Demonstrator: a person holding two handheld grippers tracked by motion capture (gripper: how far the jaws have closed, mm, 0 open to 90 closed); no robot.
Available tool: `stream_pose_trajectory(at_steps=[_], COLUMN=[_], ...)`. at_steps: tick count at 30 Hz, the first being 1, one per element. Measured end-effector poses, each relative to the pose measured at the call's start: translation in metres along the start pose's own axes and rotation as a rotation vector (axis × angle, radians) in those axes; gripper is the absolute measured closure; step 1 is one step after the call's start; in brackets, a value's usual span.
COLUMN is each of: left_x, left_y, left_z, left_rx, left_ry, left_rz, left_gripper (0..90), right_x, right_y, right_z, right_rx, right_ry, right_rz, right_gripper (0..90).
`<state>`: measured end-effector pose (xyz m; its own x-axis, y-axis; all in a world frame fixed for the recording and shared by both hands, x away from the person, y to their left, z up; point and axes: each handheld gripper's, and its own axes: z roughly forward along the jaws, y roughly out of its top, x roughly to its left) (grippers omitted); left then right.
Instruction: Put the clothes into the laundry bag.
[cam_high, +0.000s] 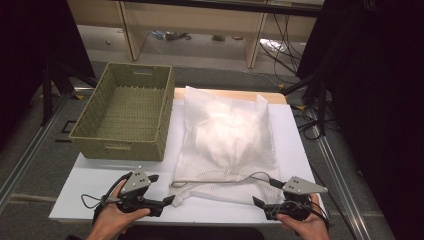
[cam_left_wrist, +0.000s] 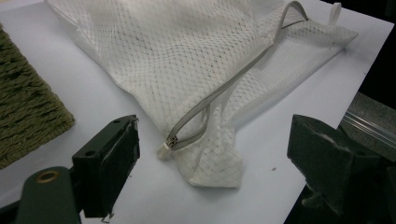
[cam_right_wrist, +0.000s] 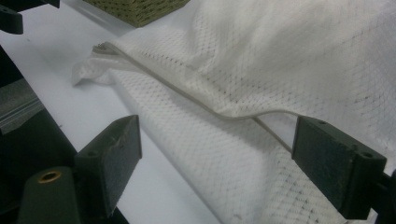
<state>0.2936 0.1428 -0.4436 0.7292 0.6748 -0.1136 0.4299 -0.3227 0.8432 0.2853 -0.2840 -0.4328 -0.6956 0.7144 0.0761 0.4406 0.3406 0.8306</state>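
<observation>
Mesh bag (cam_high: 227, 140) btwn both open grippers, untouched.

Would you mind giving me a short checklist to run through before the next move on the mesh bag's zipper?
1. Left gripper open: ok, the jaws stand wide, nothing between the pads.
2. Right gripper open: ok, the jaws stand wide over the mesh without pressing on it.
3. Zipper pull in reach: ok, it lies just ahead of the left jaws at the near corner of the mesh bag.
4. Zipper closed: not ok, the two sides gape near the pull.
5. Basket free to take the bag: ok, nothing lies in it.
6. What fills the bag: cannot tell, something white shows through the mesh.
</observation>
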Motion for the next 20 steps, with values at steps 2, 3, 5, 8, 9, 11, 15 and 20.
stream_pose_trajectory(at_steps=[2,3,5,8,9,11,15,20], left_x=[0.0000,0.0003,0.0008,0.0002,0.0009,0.0003,0.0003,0.0008], left_y=[0.0005,0.0005,0.0003,0.0004,0.0005,0.0004,0.0004,0.0003], left_z=[-0.0001,0.0000,0.0005,0.0013,0.0009,0.0014,0.0023,0.0028], left_rx=[-0.002,-0.002,-0.001,-0.003,0.008,0.007,0.003,0.007], left_ry=[0.002,0.001,-0.002,0.004,0.008,0.006,0.004,-0.003], left_rz=[0.000,-0.001,-0.004,-0.009,0.000,-0.001,0.002,0.002], left_gripper=[16.4,16.4,16.4,16.4,16.4,16.4,16.4,16.4], right_x=[0.0015,0.0019,0.0019,0.0010,0.0015,0.0011,0.0010,0.0006], right_y=[-0.0019,-0.0031,-0.0049,-0.0065,-0.0069,-0.0074,-0.0072,-0.0072], right_z=[-0.0018,-0.0034,-0.0056,-0.0062,-0.0055,-0.0052,-0.0055,-0.0045], right_rx=[0.005,-0.007,-0.004,0.008,0.016,0.023,0.025,0.027], right_ry=[0.005,-0.011,-0.024,-0.031,-0.014,-0.032,-0.031,-0.020], right_rz=[0.008,0.004,-0.008,-0.022,-0.005,-0.004,-0.005,-0.005], right_gripper=[17.0,17.0,17.1,17.1,17.1,17.2,17.2,17.3])
